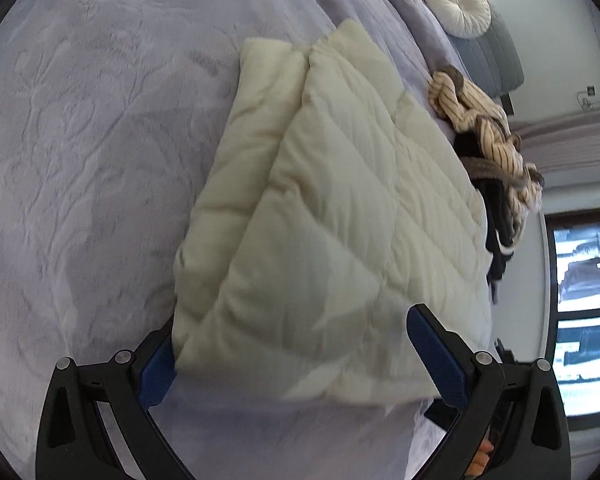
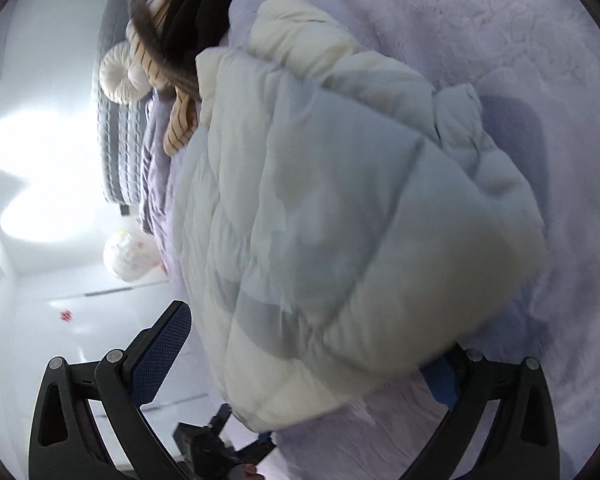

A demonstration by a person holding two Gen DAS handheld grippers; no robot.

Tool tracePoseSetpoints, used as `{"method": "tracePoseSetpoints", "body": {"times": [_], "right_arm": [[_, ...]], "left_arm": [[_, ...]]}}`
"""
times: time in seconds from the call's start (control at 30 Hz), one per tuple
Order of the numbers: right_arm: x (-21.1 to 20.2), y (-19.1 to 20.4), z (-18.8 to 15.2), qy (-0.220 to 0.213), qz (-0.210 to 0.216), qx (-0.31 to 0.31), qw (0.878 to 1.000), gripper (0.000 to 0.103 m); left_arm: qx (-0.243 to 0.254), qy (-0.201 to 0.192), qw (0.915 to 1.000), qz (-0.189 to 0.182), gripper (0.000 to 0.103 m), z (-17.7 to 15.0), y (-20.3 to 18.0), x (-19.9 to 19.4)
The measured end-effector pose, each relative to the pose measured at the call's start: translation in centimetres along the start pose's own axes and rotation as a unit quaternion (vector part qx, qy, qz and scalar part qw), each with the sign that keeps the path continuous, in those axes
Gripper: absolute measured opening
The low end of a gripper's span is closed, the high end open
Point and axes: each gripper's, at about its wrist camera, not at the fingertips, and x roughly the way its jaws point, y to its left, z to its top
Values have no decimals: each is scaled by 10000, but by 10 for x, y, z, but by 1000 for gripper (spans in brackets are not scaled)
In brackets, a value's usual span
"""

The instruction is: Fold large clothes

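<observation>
Left wrist view
Quilted jacket count: one cream quilted jacket [image 1: 332, 216], folded into a thick layered bundle, lying on the bed.
Bed cover: one lavender plush blanket [image 1: 92, 152] under the jacket, surface creased.
Other clothes: one heap beyond the jacket's far edge, made of a tan striped garment [image 1: 488, 128] tangled over dark clothing [image 1: 500, 236]; number of pieces in the heap cannot be told.
Cushions: one round white cushion [image 1: 458, 6] at the head of the bed, well apart from the jacket.
Left gripper [image 1: 300, 356]: spread wide, two blue-padded fingers showing. The near end of the jacket lies between them. The finger on the picture's left is partly hidden behind the jacket's corner; the other stands just beside the jacket's edge. Contact cannot be confirmed; nothing is pinched.

Right wrist view
Quilted jacket count: the same single jacket [image 2: 340, 216], puffy and rounded from this side, blurred, resting on the blanket [image 2: 520, 60].
Other clothes: striped garment [image 2: 180, 120] and dark clothing [image 2: 196, 4] at the jacket's far end, touching it.
Cushions: one round cushion [image 2: 118, 74].
Right gripper [image 2: 312, 360]: spread wide. One blue pad stands clear at the picture's left, apart from the jacket; the other finger is mostly hidden under the jacket's bulge. Grip not established; nothing clamped.
</observation>
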Motion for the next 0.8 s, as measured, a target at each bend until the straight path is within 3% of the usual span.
{"method": "tracePoseSetpoints", "body": {"times": [0.07,0.1,0.13,0.17,0.23,0.27,0.33,0.43,0.6,0.8], "right_arm": [[3,-3,3,-23,53,106,9999,99],[4,-4,4,-24,82,172,9998,88],[6,-6,5,-2,90,244,9997,66],[7,-9,7,65,108,323,9994,58],[5,-16,12,138,346,449,9983,38],[5,-15,13,165,449,437,9979,34],[4,-11,13,187,541,329,9978,26],[-1,-7,14,236,719,253,9968,22],[-15,-1,3,355,893,139,9953,22],[-36,-9,-20,460,1033,256,9933,22]], "left_arm": [[-70,-108,9999,42,92,6,0,1],[-94,-129,9998,98,84,7,0,2],[-108,-111,9998,106,65,9,2,3],[-114,-94,9999,38,50,9,4,2],[-28,-106,9999,-83,37,10,2,-1],[64,-134,9999,-90,32,9,2,-5],[320,-207,9992,-103,30,8,-7,-13],[537,-300,9979,-187,28,7,-16,-27],[734,-352,9964,-226,28,-3,-21,-52],[965,-240,9948,-211,28,-36,-12,-82]]}}
